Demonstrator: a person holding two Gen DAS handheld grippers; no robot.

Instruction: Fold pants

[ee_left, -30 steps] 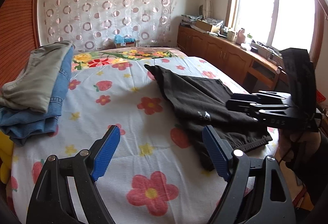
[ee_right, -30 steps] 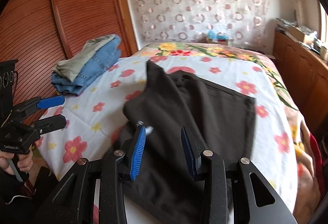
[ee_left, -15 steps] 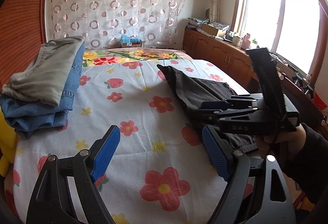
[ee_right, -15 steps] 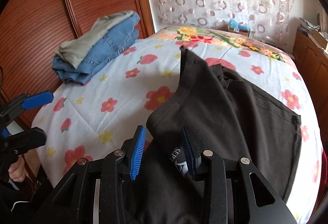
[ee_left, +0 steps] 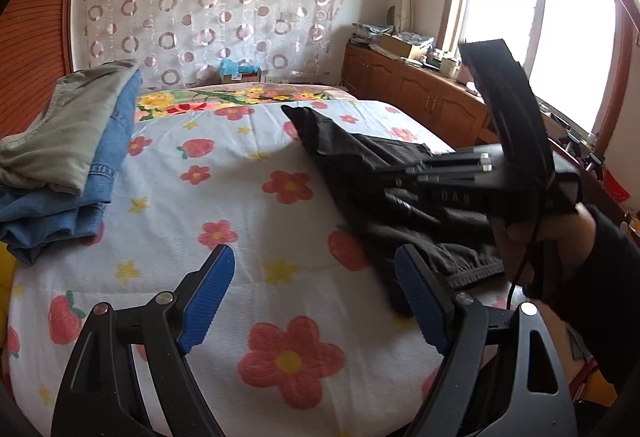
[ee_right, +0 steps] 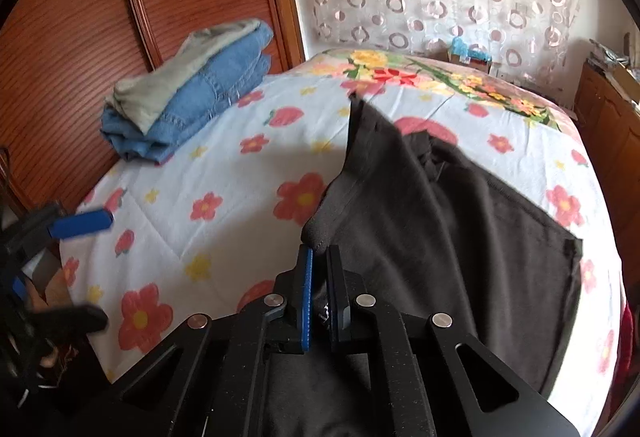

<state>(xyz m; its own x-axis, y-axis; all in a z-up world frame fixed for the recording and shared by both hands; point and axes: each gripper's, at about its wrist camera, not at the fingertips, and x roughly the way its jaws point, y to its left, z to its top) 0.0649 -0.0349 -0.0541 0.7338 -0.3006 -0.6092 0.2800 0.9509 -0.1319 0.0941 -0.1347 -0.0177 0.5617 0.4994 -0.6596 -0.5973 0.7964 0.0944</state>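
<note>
While the black pants (ee_right: 460, 229) lie spread over the right half of the bed, one leg reaching toward the headboard end, their near edge is bunched into a fold that rises between the pads of the right gripper (ee_right: 320, 269), whose jaws have closed to a narrow slit and pinch that fabric. In the left wrist view the same pants (ee_left: 360, 157) run from the bed's middle to its near right corner, where the waistband hangs close to the edge, and the right gripper (ee_left: 404, 177) lies low over them, held by a hand (ee_left: 532, 237) in a dark sleeve. The left gripper (ee_left: 316, 293) hangs over the near edge of the bed with its blue pads wide apart and nothing between them, just beside the pants but not touching them. Under everything is a white bedspread (ee_left: 224, 197) printed with red flowers and strawberries. A folded stack of blue jeans (ee_right: 212, 97) topped by a grey-green garment (ee_right: 160, 89) sits at the bed's far left corner, against a reddish wooden panel (ee_right: 120, 17). Behind the bed hangs a curtain with a ring pattern (ee_left: 208, 5), and a wooden cabinet (ee_left: 420, 93) runs under the bright window (ee_left: 540, 29).
</note>
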